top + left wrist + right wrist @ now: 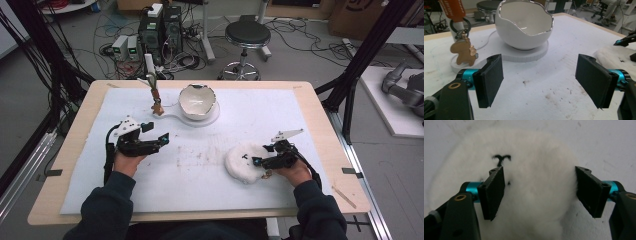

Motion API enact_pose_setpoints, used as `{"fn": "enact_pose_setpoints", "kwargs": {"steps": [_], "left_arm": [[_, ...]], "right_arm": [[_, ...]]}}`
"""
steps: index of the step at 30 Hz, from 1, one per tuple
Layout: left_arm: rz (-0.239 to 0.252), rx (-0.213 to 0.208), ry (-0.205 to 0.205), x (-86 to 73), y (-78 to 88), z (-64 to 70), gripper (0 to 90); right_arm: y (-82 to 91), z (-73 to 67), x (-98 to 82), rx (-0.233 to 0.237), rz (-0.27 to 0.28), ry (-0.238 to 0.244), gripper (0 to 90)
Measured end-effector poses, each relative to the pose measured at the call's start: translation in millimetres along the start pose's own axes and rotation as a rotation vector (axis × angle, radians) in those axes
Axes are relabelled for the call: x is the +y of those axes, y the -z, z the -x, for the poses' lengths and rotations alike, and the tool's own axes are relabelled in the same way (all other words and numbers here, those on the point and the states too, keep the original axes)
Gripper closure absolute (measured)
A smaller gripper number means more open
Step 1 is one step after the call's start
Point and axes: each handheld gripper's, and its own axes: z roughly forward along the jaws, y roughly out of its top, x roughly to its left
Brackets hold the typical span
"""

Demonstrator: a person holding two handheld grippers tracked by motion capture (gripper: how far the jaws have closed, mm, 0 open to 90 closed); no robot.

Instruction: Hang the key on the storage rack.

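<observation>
r claw [539, 192] released, straddling fluffy white toy [534, 202]; l claw [540, 82] released.

Grey floor [300, 55] with cables [115, 30], black stool [247, 34].

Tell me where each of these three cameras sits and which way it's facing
High view: above the person's side, looking forward and down on the table; forearms, left gripper, right gripper.
Left gripper view: low, along open jaws toward the white bowl.
Right gripper view: down onto the fluffy white plush, jaws astride it.
Shared: the plush shows in all three.
</observation>
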Motion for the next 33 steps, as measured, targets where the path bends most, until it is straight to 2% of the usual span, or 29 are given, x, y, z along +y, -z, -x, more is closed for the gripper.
{"fn": "enact_pose_setpoints", "kwargs": {"steps": [1,6,7,8,9,10,11,12,15,16,17,18,19,20,21,22,24,25,26,28,29,30,32,33], "left_arm": [[-0.003,-0.003,-0.003,-0.3,-0.8,0.8,22.4],[-0.016,-0.017,-0.004,-1.7,-3.6,4.4,22.4],[-0.021,-0.020,-0.004,-2.0,-3.8,4.9,23.4],[-0.023,-0.023,-0.007,-2.2,-4.5,5.3,23.4],[-0.028,-0.023,-0.007,-2.5,-5.1,5.9,24.6],[-0.031,-0.030,-0.003,-2.8,-6.0,6.6,24.6],[-0.034,-0.035,0.001,-3.1,-7.2,7.6,24.7],[-0.042,-0.041,0.002,-3.3,-8.4,8.2,24.7],[-0.077,-0.098,0.037,-4.7,-17.6,16.1,24.8],[-0.077,-0.098,0.037,-4.7,-17.6,16.1,25.0],[-0.085,-0.118,0.041,-5.0,-20.5,18.9,25.0],[-0.093,-0.137,0.037,-5.1,-23.3,22.5,25.0],[-0.099,-0.151,0.031,-5.2,-26.0,26.6,26.1],[-0.104,-0.174,0.030,-5.3,-28.8,30.6,26.1],[-0.115,-0.221,0.022,-5.3,-34.0,38.7,28.3],[-0.120,-0.243,0.018,-5.4,-36.6,42.9,29.7],[-0.125,-0.258,0.013,-5.5,-38.5,46.1,31.3],[-0.142,-0.295,-0.001,-6.3,-44.3,54.9,31.8],[-0.142,-0.295,-0.001,-6.3,-44.3,54.9,32.0],[-0.155,-0.317,-0.013,-7.8,-49.5,61.8,32.0],[-0.161,-0.337,-0.019,-9.2,-54.2,67.7,32.0],[-0.161,-0.337,-0.019,-9.2,-54.2,67.7,31.9],[-0.168,-0.372,-0.019,-10.3,-59.6,74.4,31.3],[-0.168,-0.372,-0.019,-10.3,-59.6,74.4,31.3]], "right_arm": [[-2.2,1.1,-0.8,0.004,-0.010,-0.015,27.6],[-1.9,2.5,-0.2,0.012,-0.014,-0.027,29.7],[-1.0,2.3,0.5,0.006,-0.019,-0.027,39.2],[-1.0,2.3,0.5,0.006,-0.019,-0.027,39.2],[2.2,2.9,1.9,0.038,-0.016,-0.035,63.9],[2.2,2.9,1.9,0.038,-0.016,-0.035,63.9],[5.7,1.5,2.7,0.035,-0.003,-0.034,76.3],[5.7,1.5,2.7,0.035,-0.003,-0.034,76.3],[11.7,-2.6,5.4,0.043,0.073,-0.002,79.0],[11.7,-2.6,5.4,0.043,0.073,-0.002,79.0],[17.2,-6.9,8.9,0.063,0.152,0.013,79.2],[17.2,-6.9,8.9,0.063,0.152,0.013,79.2],[20.4,-12.8,13.0,0.068,0.220,0.042,79.1],[20.4,-12.8,13.0,0.068,0.220,0.042,79.1],[21.3,-19.3,17.2,0.065,0.250,0.062,79.1],[21.2,-22.3,19.3,0.063,0.264,0.074,79.1],[20.9,-25.6,21.5,0.061,0.277,0.081,79.1],[20.5,-31.6,25.7,0.058,0.305,0.103,79.1],[20.2,-34.6,27.6,0.063,0.317,0.111,79.1],[20.0,-37.6,29.4,0.063,0.330,0.120,79.1],[19.2,-43.8,32.4,0.075,0.347,0.132,79.1],[19.2,-43.8,32.4,0.075,0.347,0.132,79.1],[15.8,-51.6,35.8,0.095,0.356,0.159,79.0],[14.5,-54.3,36.8,0.101,0.354,0.167,79.0]]}}
